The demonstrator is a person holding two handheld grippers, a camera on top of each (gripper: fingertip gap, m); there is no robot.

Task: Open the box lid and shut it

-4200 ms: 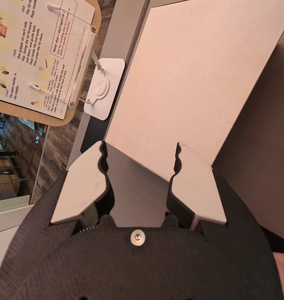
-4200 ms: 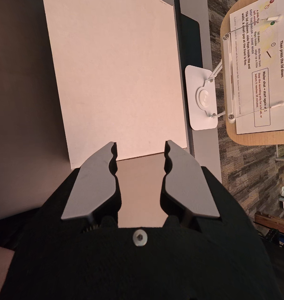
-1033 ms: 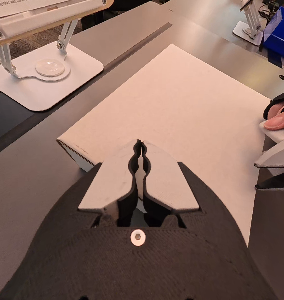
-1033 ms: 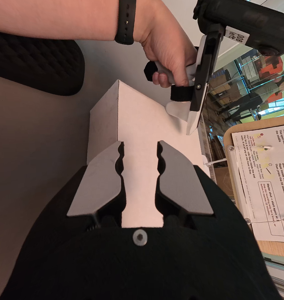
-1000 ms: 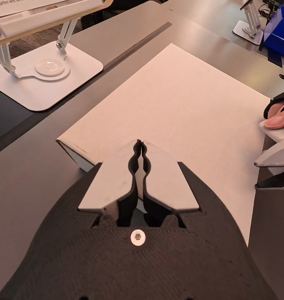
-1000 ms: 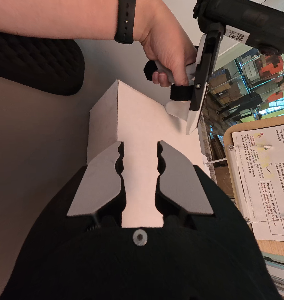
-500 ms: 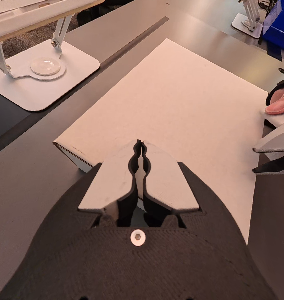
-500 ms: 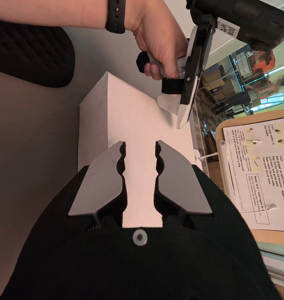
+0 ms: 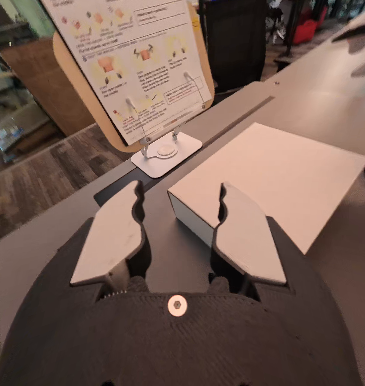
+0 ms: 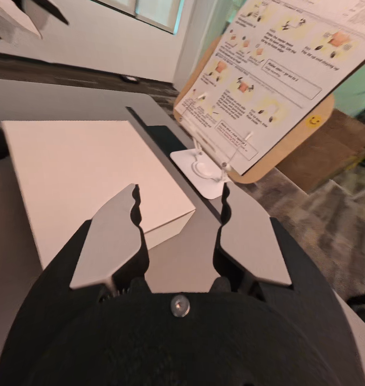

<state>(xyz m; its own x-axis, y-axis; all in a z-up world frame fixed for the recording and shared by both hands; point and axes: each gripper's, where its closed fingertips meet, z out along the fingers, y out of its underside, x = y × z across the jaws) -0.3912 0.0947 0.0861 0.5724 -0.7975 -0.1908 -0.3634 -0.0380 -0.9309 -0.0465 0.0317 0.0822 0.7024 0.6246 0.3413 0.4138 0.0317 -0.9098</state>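
black gripper (image 9: 180, 186), grey scalloped fingers (image 9: 112, 234); seemingly hex screw (image 9: 177, 305)

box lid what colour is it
Plain white, no pattern, tinted slightly pink by the light. The box lid shows best in the right wrist view.

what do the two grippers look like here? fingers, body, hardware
Both look alike. The left gripper and right gripper each have a black, ribbed printed body that flares wide toward the camera. The fingers are flat pale grey plates backed by black pads with wavy, scalloped inner edges. A silver hex screw sits centred on each body. No cables or sleeves visible.
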